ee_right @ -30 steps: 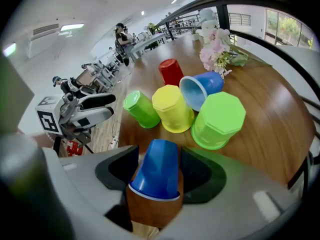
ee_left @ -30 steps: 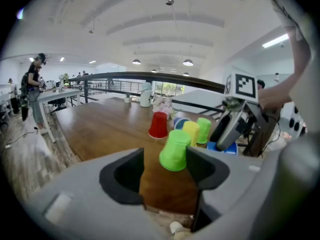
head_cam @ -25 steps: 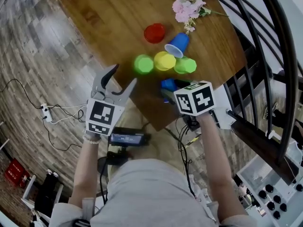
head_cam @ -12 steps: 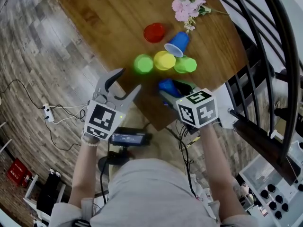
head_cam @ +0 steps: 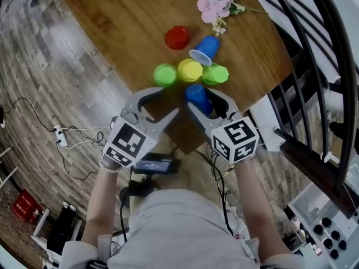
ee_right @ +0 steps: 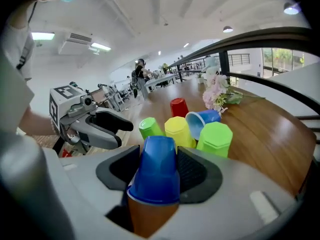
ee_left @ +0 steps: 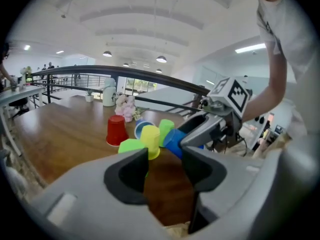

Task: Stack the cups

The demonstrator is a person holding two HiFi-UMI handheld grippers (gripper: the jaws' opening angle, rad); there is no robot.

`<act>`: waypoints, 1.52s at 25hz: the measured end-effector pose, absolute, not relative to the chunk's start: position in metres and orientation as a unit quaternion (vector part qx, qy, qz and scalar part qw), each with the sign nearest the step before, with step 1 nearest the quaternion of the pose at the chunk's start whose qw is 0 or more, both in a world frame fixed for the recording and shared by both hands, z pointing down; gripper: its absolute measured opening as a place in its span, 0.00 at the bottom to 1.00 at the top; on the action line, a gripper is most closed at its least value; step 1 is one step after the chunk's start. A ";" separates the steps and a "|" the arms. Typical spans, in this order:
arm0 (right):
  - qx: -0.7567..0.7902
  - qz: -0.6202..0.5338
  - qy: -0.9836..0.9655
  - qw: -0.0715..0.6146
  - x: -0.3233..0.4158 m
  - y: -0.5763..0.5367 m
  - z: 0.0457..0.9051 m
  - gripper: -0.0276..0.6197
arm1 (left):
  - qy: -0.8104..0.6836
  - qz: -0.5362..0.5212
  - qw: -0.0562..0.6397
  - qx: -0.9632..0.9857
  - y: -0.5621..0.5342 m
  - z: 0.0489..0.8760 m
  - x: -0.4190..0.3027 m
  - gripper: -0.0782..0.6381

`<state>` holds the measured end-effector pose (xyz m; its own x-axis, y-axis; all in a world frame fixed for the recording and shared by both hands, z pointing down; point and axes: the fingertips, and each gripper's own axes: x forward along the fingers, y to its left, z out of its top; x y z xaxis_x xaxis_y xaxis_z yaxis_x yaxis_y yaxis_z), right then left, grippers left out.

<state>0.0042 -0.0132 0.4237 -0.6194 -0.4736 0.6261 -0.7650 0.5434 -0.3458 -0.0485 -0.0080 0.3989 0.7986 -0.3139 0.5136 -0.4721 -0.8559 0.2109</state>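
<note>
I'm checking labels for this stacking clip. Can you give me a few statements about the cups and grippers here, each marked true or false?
1. The right gripper is shut on a blue cup. True.
2. The left gripper grips a cup. False: its jaws, which have just been closing, stand apart with nothing between them.
3. The red cup stands upside down on the table. True.
4. The other blue cup stands upright. False: it lies on its side.
5. The yellow cup stands between two green cups. True.
</note>
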 end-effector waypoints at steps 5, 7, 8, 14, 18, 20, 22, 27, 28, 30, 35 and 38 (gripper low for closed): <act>0.396 0.228 -0.872 0.175 0.013 -0.010 0.416 0.41 | -0.205 0.244 0.166 0.933 -0.003 0.400 -0.038 0.39; 0.403 0.196 -0.881 0.155 0.018 -0.006 0.415 0.41 | -0.208 0.246 0.165 0.932 -0.002 0.401 -0.035 0.39; 0.406 0.185 -0.883 0.149 0.021 -0.004 0.415 0.41 | -0.209 0.247 0.164 0.932 -0.002 0.401 -0.033 0.39; 0.411 0.153 -0.884 0.159 0.036 0.010 0.424 0.41 | -0.222 0.255 0.160 0.927 0.000 0.403 -0.028 0.37; 0.419 0.152 -0.880 0.164 0.047 0.015 0.428 0.41 | -0.223 0.260 0.157 0.926 0.003 0.403 -0.023 0.37; 0.423 0.157 -0.875 0.173 0.052 0.019 0.431 0.41 | -0.217 0.259 0.164 0.927 0.006 0.405 -0.018 0.36; 0.425 0.156 -0.874 0.177 0.055 0.022 0.433 0.41 | -0.204 0.252 0.173 0.930 0.010 0.405 -0.008 0.36; 0.425 0.164 -0.871 0.183 0.064 0.028 0.436 0.41 | -0.186 0.246 0.167 0.937 0.012 0.400 0.018 0.36; 0.423 0.165 -0.871 0.185 0.066 0.028 0.436 0.41 | -0.186 0.246 0.164 0.937 0.012 0.399 0.021 0.36; 0.420 0.163 -0.873 0.188 0.068 0.028 0.436 0.41 | -0.187 0.246 0.159 0.938 0.013 0.398 0.025 0.36; 0.407 0.161 -0.875 0.204 0.068 0.027 0.439 0.41 | -0.203 0.246 0.159 0.934 0.014 0.395 0.022 0.36; 0.402 0.158 -0.878 0.205 0.067 0.025 0.439 0.40 | -0.219 0.245 0.162 0.931 0.013 0.394 0.015 0.36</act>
